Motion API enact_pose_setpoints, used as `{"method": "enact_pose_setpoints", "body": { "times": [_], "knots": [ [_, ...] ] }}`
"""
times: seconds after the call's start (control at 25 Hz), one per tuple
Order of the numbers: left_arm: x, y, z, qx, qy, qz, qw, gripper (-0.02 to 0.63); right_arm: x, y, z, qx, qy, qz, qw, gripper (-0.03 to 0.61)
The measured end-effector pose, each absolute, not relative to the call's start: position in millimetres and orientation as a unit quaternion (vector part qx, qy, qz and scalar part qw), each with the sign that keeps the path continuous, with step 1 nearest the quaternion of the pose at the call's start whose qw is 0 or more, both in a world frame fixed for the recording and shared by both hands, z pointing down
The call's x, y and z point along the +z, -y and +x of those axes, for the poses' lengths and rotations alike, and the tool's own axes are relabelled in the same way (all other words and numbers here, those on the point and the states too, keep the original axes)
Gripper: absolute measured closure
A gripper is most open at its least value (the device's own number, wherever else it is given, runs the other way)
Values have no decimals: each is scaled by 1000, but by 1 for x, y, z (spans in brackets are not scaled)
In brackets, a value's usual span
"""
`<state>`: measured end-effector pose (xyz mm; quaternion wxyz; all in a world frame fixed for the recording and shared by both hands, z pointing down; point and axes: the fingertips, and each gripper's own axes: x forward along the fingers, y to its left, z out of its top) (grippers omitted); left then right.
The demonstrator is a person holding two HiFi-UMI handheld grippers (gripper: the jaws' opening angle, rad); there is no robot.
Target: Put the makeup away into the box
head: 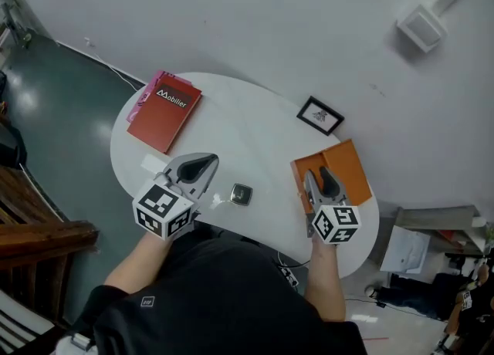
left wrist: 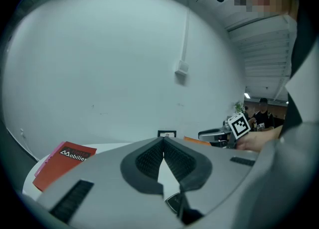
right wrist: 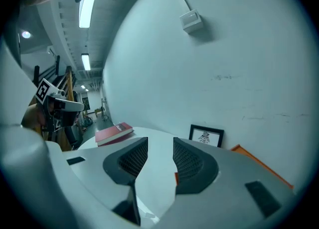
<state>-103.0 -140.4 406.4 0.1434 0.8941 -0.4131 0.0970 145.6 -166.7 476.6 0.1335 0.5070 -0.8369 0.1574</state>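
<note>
counter: white, oval; carries everything below.
red book: at 10 o'clock on the counter, flat, not part of the task.
orange box: at 4 o'clock, near the counter's edge, open on top. The part that shows looks empty; the rest is hidden under the right gripper.
left gripper: at 7 o'clock, fingers closed tip to tip, holding nothing.
right gripper: over the box, fingers about half apart, nothing between them.
framed picture: at 2 o'clock, well apart from the box.
compact: the makeup; small dark square at 6 o'clock between the grippers, just beside the left gripper, not in the box yet.
risk 1: the compact is flat and low, so the fingers could slide off it or nudge it over the near edge.
risk 2: the box sits near the edge, and a bump from the right gripper could push it off.
risk 3: the left fingers are shut, so they would push the compact rather than grip it.
</note>
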Motion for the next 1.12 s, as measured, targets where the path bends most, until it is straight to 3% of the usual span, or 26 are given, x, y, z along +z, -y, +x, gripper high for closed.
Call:
{"method": "enact_pose_setpoints", "body": {
  "times": [0.16,0.48,1.12],
  "knots": [
    [409,137,-127,93,386,907,139,601,467,156,89,143,846,498,127,430],
    [407,136,-152,91,337,928,134,601,461,124,22,137,851,492,121,534],
    [443,132,-107,142,272,940,152,601,528,86,0,189,853,465,143,512]
  ]
}}
